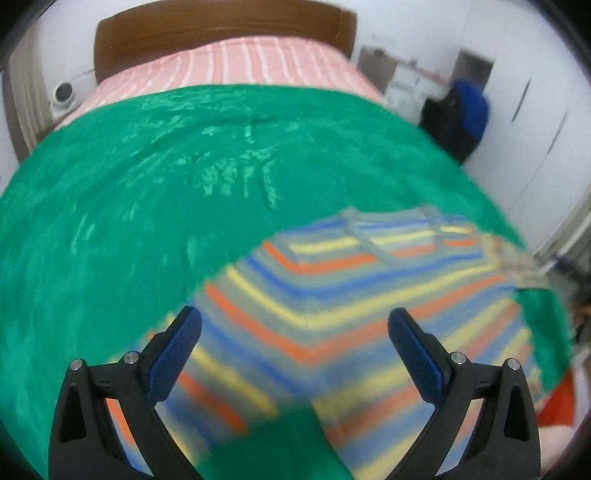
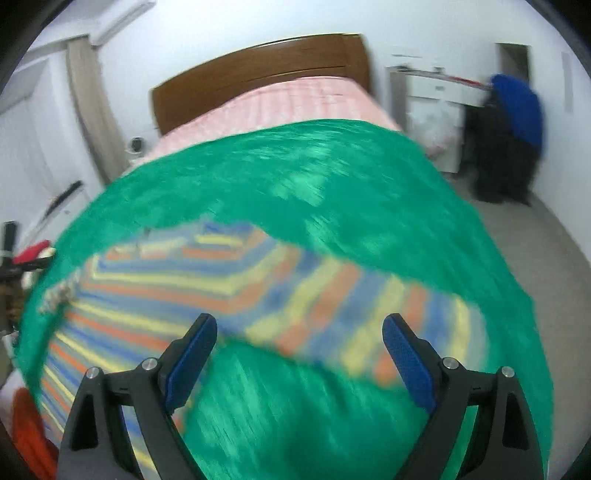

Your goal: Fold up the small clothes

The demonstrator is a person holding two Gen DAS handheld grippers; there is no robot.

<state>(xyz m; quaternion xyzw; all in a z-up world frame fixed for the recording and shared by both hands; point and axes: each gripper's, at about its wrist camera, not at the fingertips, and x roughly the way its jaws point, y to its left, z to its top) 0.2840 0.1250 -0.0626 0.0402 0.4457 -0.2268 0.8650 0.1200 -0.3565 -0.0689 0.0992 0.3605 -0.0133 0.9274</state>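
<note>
A pair of small striped shorts (image 1: 332, 306) in blue, orange and yellow lies spread flat on a green blanket (image 1: 147, 184) on the bed. My left gripper (image 1: 294, 325) is open and empty, held above the shorts' left leg. In the right wrist view the shorts (image 2: 221, 280) lie left of centre, and my right gripper (image 2: 300, 330) is open and empty above the right leg and the blanket (image 2: 332, 192). Both views are blurred by motion.
The bed has a pink striped sheet (image 1: 236, 62) and a brown headboard (image 1: 221, 26) at the far end. A dark and blue pile (image 2: 509, 136) stands by the right wall. A red cloth (image 1: 557, 402) lies at the bed's near edge.
</note>
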